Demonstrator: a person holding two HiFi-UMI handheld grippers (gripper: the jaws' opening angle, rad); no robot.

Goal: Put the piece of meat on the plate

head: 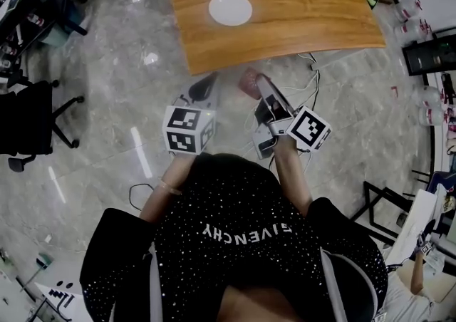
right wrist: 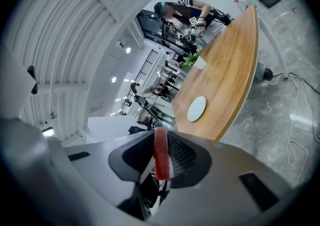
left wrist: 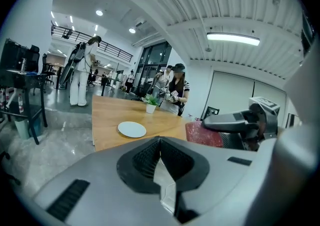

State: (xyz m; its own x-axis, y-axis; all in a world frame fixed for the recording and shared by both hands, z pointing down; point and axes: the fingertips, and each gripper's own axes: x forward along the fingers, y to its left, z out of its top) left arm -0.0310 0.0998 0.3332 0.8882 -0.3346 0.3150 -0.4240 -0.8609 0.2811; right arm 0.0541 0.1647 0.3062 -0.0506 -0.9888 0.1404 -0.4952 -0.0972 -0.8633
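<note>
Meat (right wrist: 161, 157), a red slab, is clamped edge-on between the jaws of the right hand-held gripper (right wrist: 160, 142), above the floor just short of the wooden tabletop (head: 306, 21). A white plate (head: 230, 8) lies on the tabletop, well ahead. The left hand-held gripper (left wrist: 160, 145), beside the right one, is closed and empty.

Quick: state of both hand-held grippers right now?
Left hand-held gripper: closed, empty.
Right hand-held gripper: closed on the piece of meat.
</note>
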